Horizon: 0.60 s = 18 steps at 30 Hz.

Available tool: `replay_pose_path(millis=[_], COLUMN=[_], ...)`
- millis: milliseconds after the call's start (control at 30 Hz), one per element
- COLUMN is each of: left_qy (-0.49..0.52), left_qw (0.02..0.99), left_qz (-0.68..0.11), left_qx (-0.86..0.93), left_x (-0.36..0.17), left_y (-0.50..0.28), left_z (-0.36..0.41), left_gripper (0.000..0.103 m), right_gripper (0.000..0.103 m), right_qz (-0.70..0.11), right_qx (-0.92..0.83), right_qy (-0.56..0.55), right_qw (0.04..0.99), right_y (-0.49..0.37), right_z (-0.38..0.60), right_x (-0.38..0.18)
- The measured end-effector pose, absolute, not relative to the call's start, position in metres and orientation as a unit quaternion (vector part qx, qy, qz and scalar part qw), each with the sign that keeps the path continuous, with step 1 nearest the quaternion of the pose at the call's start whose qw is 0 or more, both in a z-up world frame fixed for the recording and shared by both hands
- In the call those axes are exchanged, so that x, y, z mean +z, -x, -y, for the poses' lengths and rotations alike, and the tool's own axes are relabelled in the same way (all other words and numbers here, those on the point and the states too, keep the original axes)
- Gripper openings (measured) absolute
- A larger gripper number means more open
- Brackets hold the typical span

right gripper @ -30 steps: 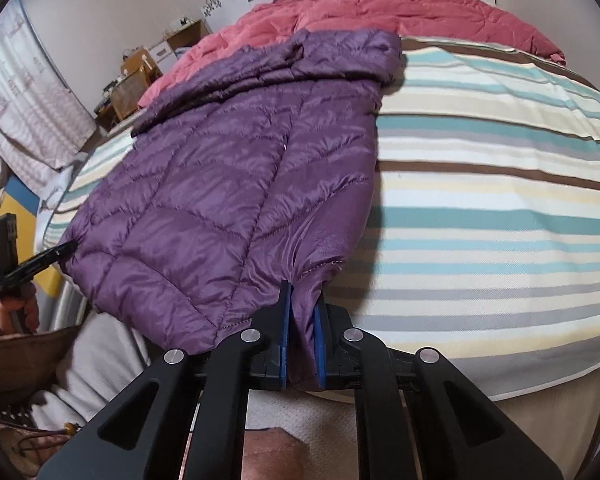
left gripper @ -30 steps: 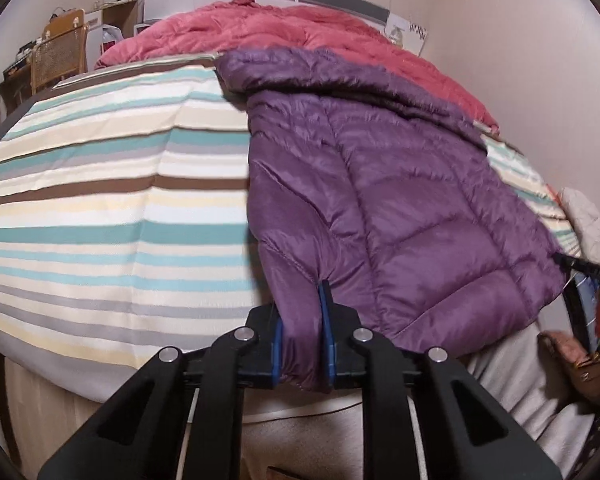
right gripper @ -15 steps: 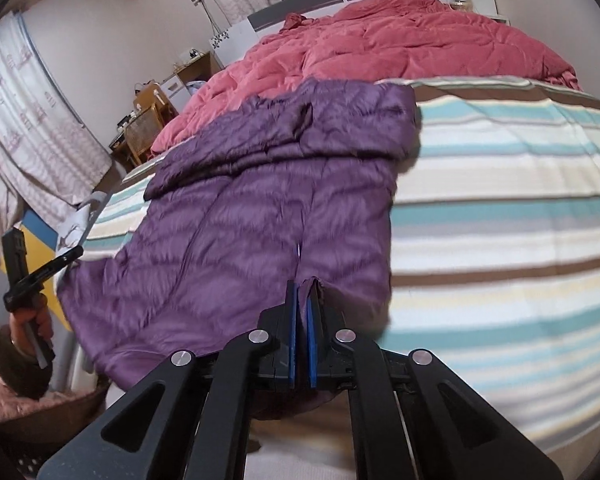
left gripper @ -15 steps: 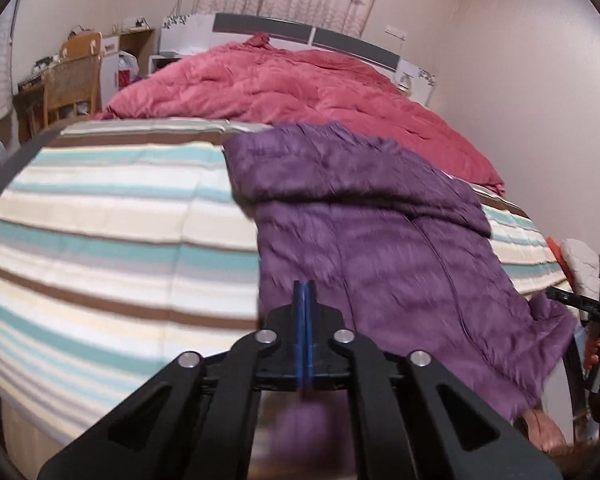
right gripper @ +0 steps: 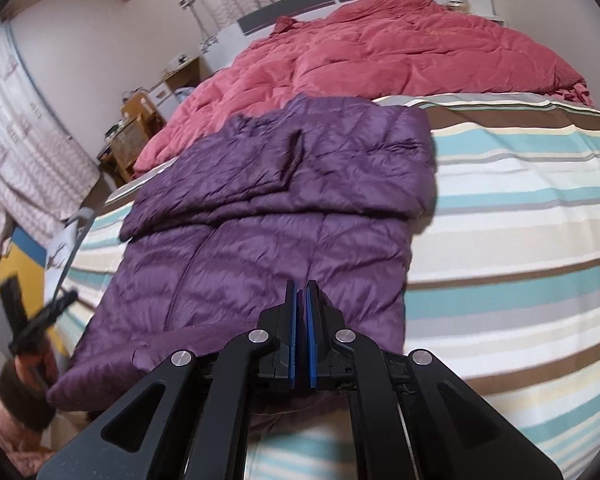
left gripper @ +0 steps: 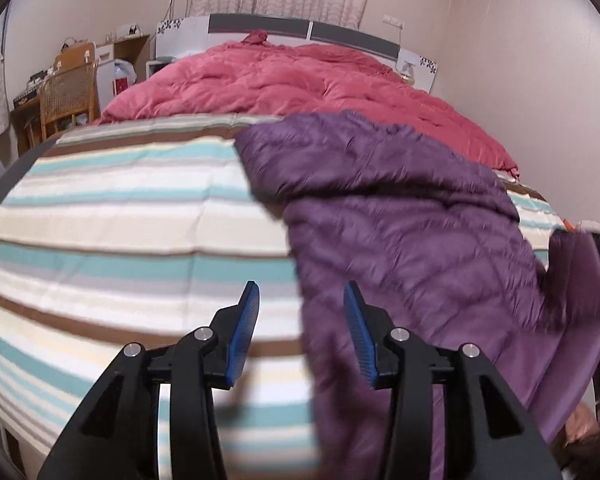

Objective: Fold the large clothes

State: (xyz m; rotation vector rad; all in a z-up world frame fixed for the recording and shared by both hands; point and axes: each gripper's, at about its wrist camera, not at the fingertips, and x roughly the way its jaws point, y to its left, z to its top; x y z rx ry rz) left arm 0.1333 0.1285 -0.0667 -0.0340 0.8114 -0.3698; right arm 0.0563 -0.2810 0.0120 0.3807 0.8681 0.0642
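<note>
Our left gripper (left gripper: 298, 300) has just been opening; its blue fingers (left gripper: 244, 328) stand apart with nothing between them, above the striped bedspread (left gripper: 120, 232). Our right gripper (right gripper: 301, 300) is closed, fingers (right gripper: 291, 332) pinching the near hem of the purple down jacket (right gripper: 268, 216), which lies flat across the bed, the red quilt (right gripper: 380, 52) beyond it.

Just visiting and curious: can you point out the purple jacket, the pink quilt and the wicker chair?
purple jacket (right gripper: 268, 248): right wrist view, on the quilted body panel.
pink quilt (left gripper: 300, 80): left wrist view, on the middle of its top.
wicker chair (left gripper: 68, 90): left wrist view, on the woven backrest.
</note>
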Motion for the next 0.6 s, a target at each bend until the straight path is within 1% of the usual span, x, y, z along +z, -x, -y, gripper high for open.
replay_pose_path(millis=[67, 133, 200, 233, 333, 400, 500, 533, 567, 600], left_qy=[0.006, -0.018, -0.07, -0.099, -0.186, -0.222, -0.227, -0.223, -0.206, -0.174], left_qw=[0.903, 0.906, 0.906, 0.904, 0.881, 0.868, 0.871, 0.872, 0.871, 0.869], left_qz=[-0.389, -0.381, -0.364, -0.358, -0.354, -0.36, -0.348, -0.347, -0.357, -0.374], left_qx=[-0.181, -0.185, -0.203, -0.211, -0.253, -0.261, -0.263, -0.262, -0.266, -0.273], left_x=[-0.074, -0.079, -0.085, -0.087, -0.098, -0.104, -0.104, -0.104, -0.104, -0.104], left_y=[-0.123, -0.114, -0.097, -0.089, -0.068, -0.061, -0.054, -0.054, -0.056, -0.061], left_z=[-0.142, -0.149, -0.153, -0.152, -0.138, -0.131, -0.128, -0.129, -0.131, -0.135], left_gripper=[0.048, 0.062, 0.064, 0.066, 0.067, 0.066, 0.066, 0.066, 0.066, 0.066], right_gripper=[0.004, 0.001, 0.0, 0.0, 0.0, 0.0, 0.001, 0.001, 0.005, 0.012], right_qz=[-0.418, -0.415, -0.412, -0.412, -0.418, -0.422, -0.418, -0.411, -0.415, -0.427], right_qx=[0.021, 0.007, -0.006, -0.012, -0.026, -0.025, -0.015, -0.012, -0.016, -0.022], right_qy=[-0.198, -0.199, -0.2, -0.207, -0.216, -0.223, -0.235, -0.224, -0.203, -0.188], right_qw=[0.887, 0.888, 0.889, 0.887, 0.882, 0.878, 0.878, 0.883, 0.886, 0.884], right_y=[-0.066, -0.072, -0.077, -0.08, -0.086, -0.084, -0.074, -0.066, -0.058, -0.049], right_z=[0.286, 0.289, 0.293, 0.296, 0.302, 0.302, 0.302, 0.301, 0.3, 0.3], right_x=[0.008, 0.004, 0.002, 0.001, -0.007, -0.011, -0.009, -0.006, -0.004, -0.003])
